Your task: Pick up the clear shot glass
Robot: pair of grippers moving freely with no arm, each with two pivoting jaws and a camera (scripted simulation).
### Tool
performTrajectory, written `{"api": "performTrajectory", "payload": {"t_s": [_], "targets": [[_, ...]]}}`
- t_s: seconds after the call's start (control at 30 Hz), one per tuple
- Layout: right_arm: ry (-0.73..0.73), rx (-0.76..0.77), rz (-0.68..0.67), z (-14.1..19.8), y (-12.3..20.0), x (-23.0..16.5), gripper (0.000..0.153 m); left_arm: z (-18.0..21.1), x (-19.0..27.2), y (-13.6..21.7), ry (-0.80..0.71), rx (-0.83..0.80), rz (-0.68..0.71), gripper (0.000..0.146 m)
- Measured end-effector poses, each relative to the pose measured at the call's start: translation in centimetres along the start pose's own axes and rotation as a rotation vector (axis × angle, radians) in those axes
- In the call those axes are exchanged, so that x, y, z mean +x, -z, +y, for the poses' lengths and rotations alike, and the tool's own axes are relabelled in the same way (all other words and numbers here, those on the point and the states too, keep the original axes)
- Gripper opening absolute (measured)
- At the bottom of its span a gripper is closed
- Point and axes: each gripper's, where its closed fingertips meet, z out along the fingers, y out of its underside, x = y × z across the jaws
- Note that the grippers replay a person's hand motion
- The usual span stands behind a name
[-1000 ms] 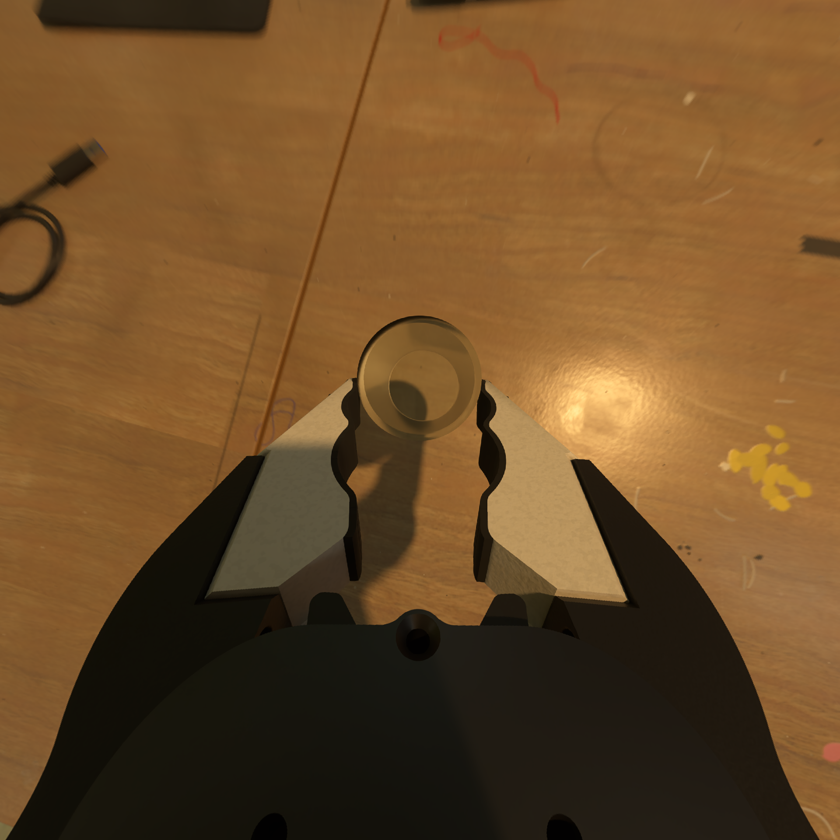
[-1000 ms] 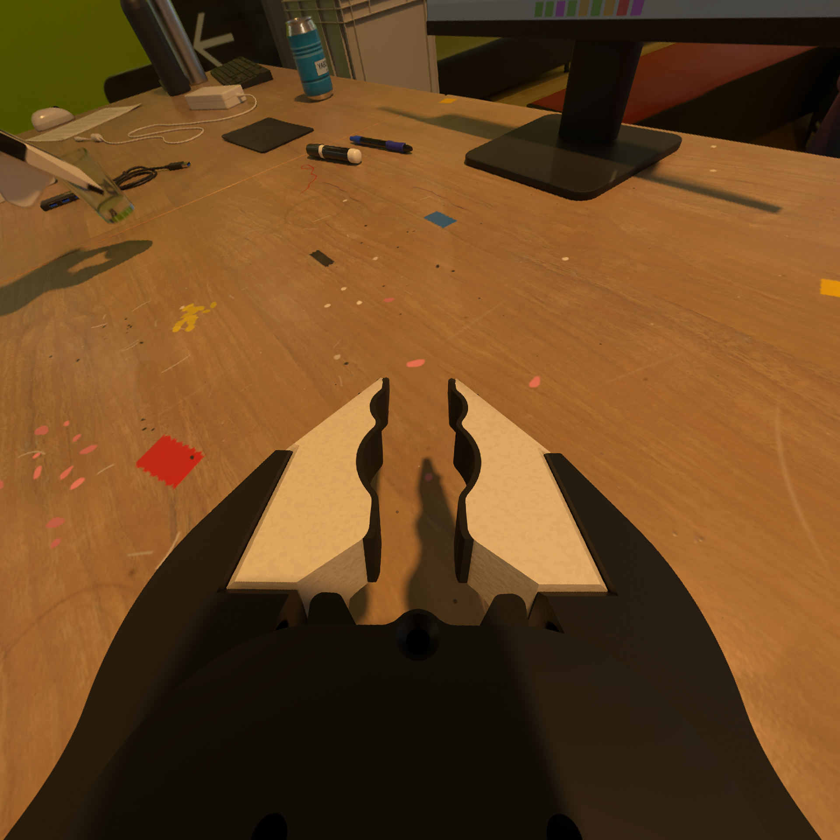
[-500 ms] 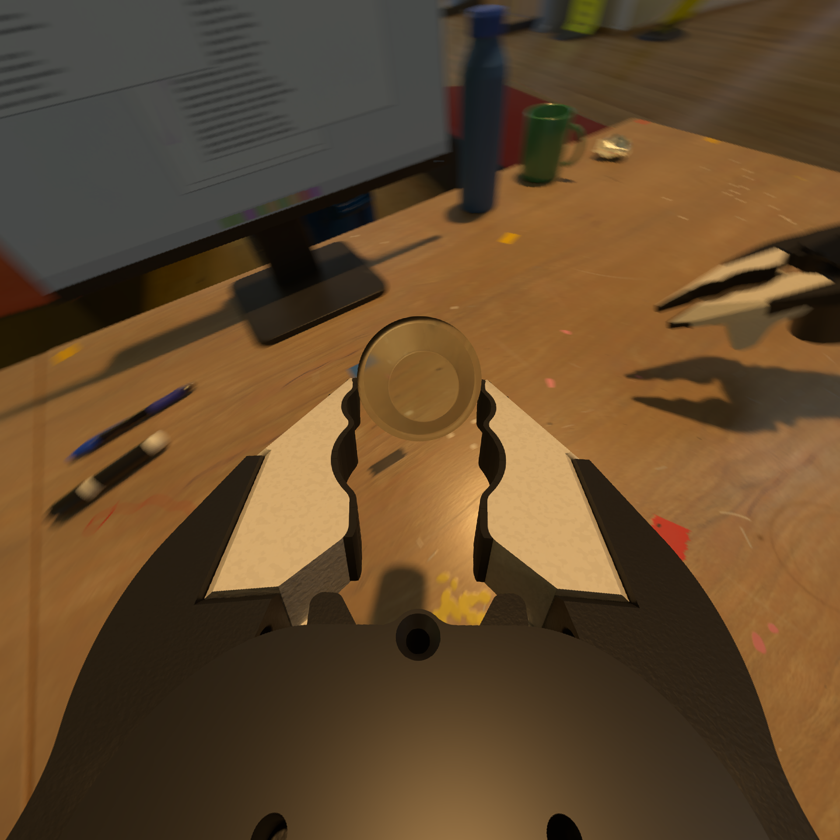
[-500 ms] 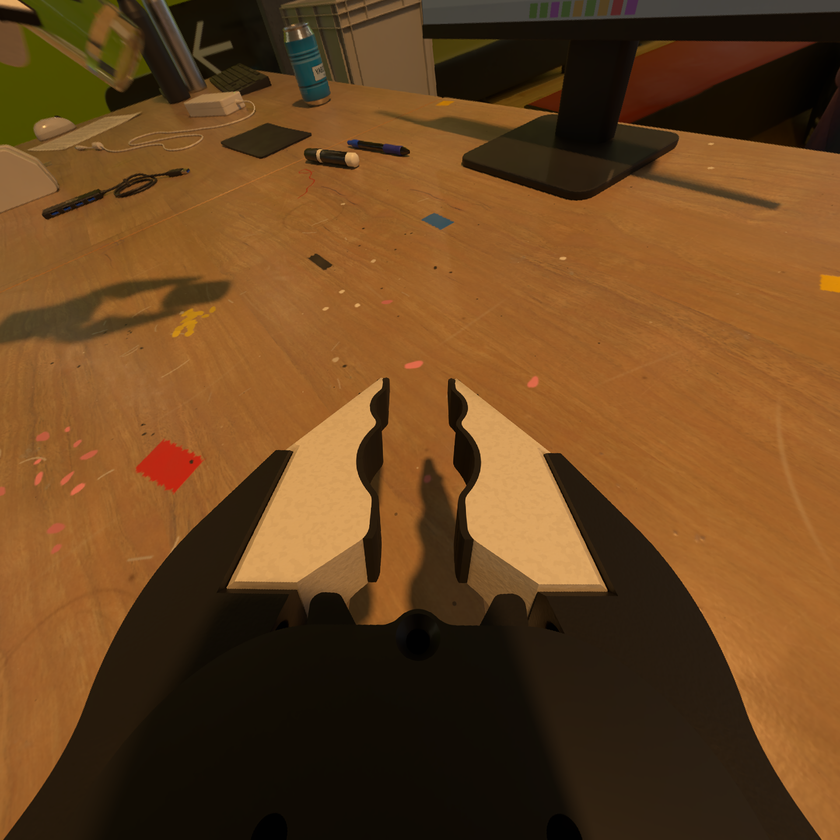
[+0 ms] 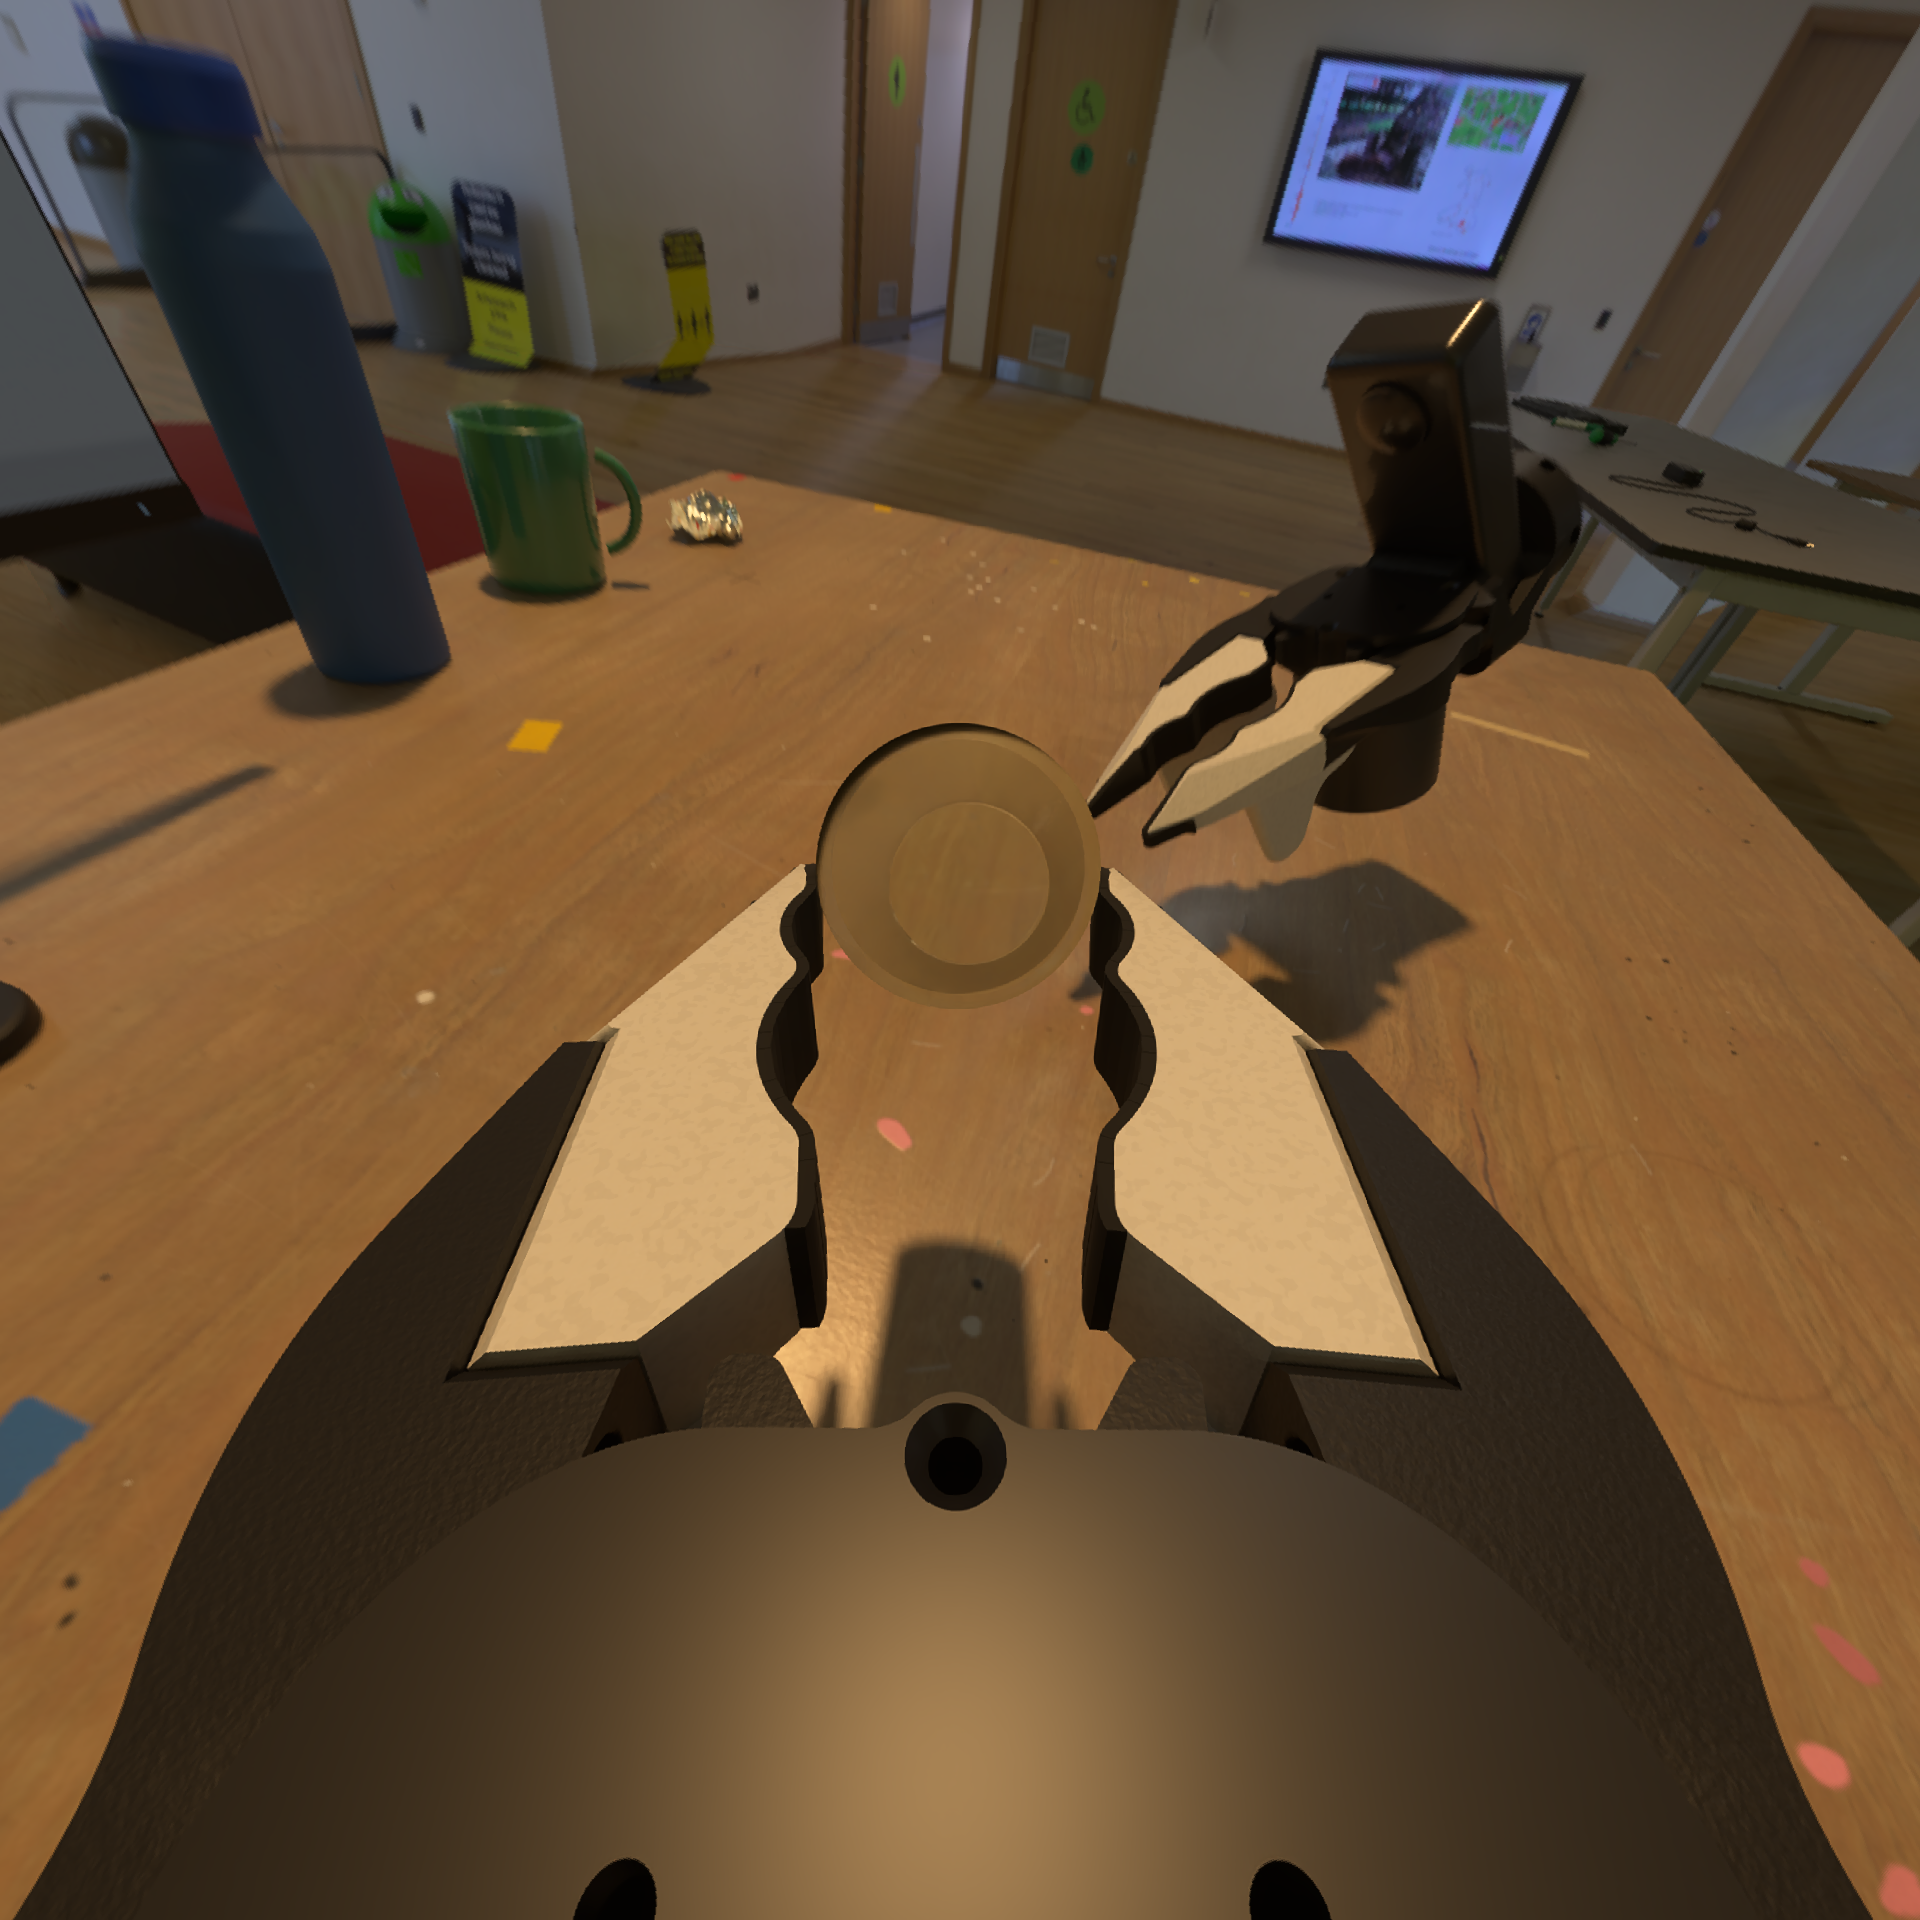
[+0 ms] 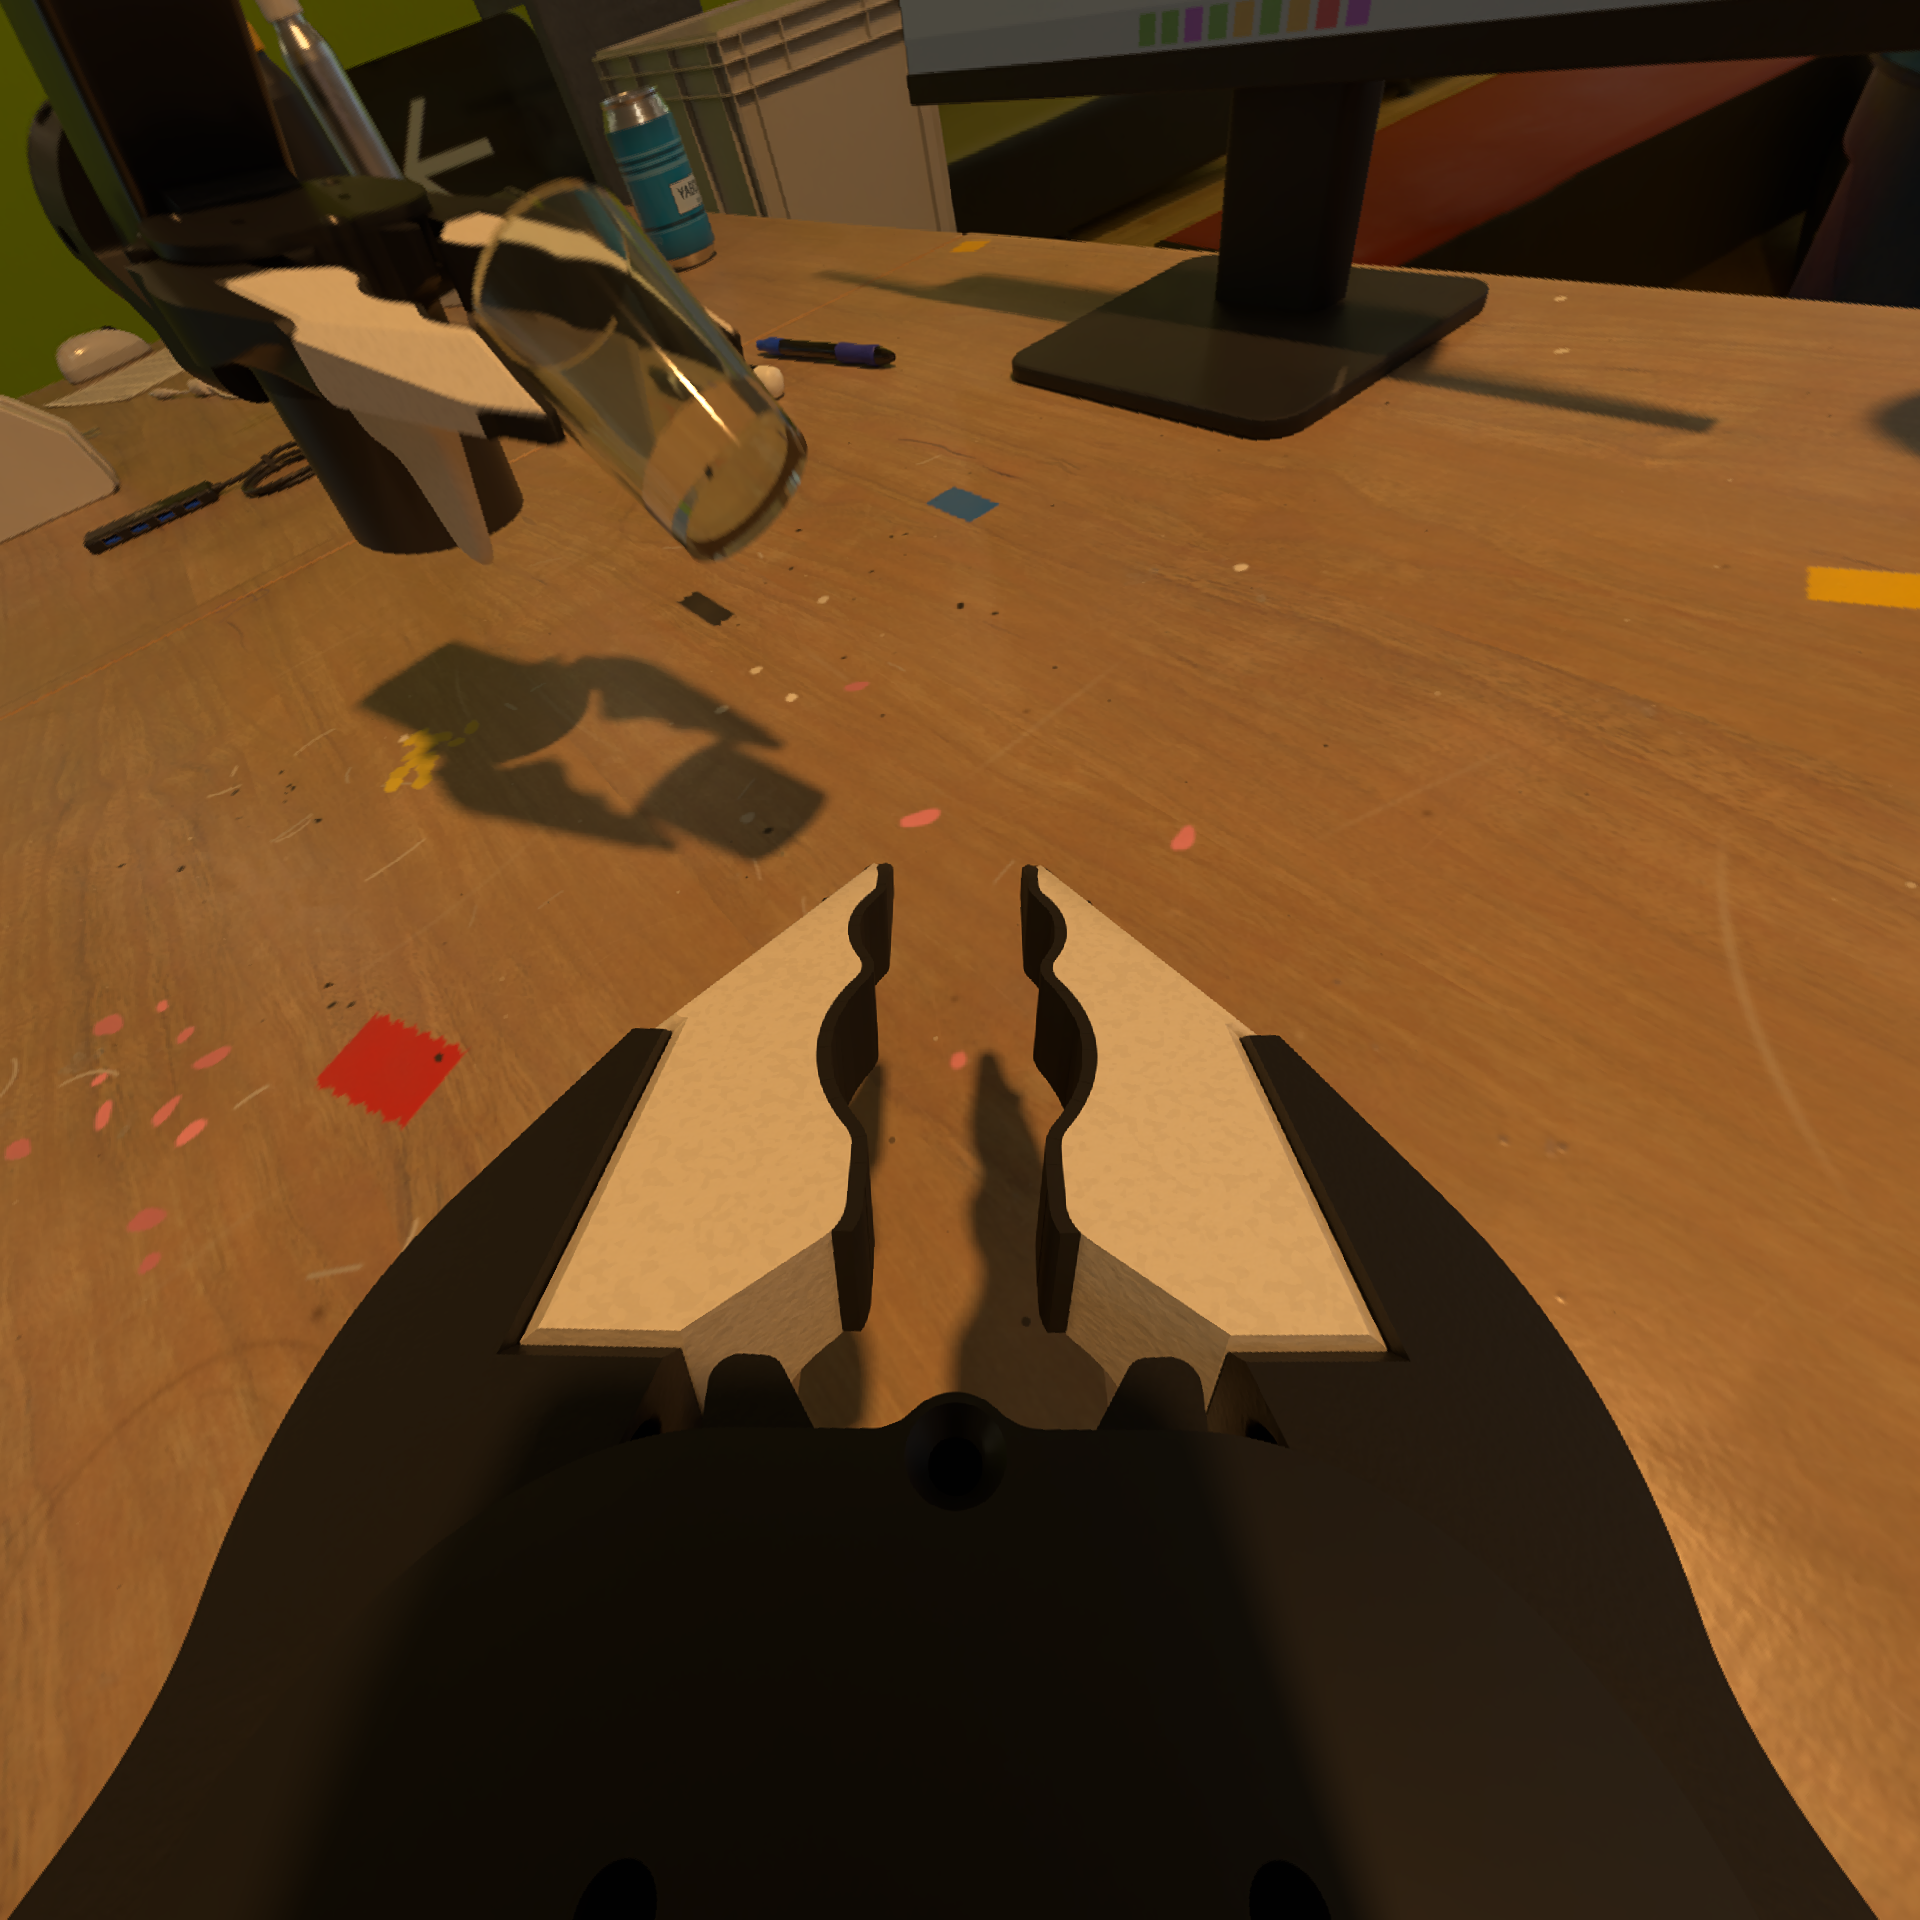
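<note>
The clear shot glass (image 5: pixel 961 868) is clamped between my left gripper's (image 5: pixel 956 878) fingertips, seen end-on, held in the air above the wooden table (image 5: pixel 520 935). In the right wrist view the glass (image 6: pixel 644 374) hangs tilted, its base pointing down to the right, with the left gripper (image 6: pixel 530 322) shut on it at the upper left. My right gripper (image 6: pixel 956 878) is open with a narrow gap and empty, low over the table. In the left wrist view the right gripper (image 5: pixel 1122 821) hovers just right of the glass, pointing at it.
A tall blue bottle (image 5: pixel 270 384), a green mug (image 5: pixel 535 499) and a foil ball (image 5: pixel 707 516) stand at the table's far left. A monitor stand (image 6: pixel 1257 332), a pen (image 6: pixel 826 351), a teal can (image 6: pixel 655 171) and a USB hub (image 6: pixel 156 509) lie beyond the right gripper.
My left gripper has lifted the glass off the table and swung from pointing down to pointing across the table, moving closer to the right gripper. The right gripper has stayed put.
</note>
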Motion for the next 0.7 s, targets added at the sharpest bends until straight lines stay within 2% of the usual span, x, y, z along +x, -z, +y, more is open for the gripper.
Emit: {"api": "performTrajectory", "payload": {"t_s": [0.23, 0.4, 0.7], "targets": [[-0.018, 0.002, 0.018, 0.3, 0.7, 0.6, 0.024, 1.8, -0.4, -0.9, 0.013, -0.083, -0.020, 0.052], [-0.050, 0.009, 0.005, 0.2, 0.8, 0.6, 0.025, 2.3, -0.5, -1.4, 0.029, -0.086, -0.097, 0.052], [-0.089, 0.017, -0.021, 0.1, 1.0, 0.5, 0.025, 3.6, -0.6, -0.9, 0.072, -0.110, -0.131, 0.052]]}}
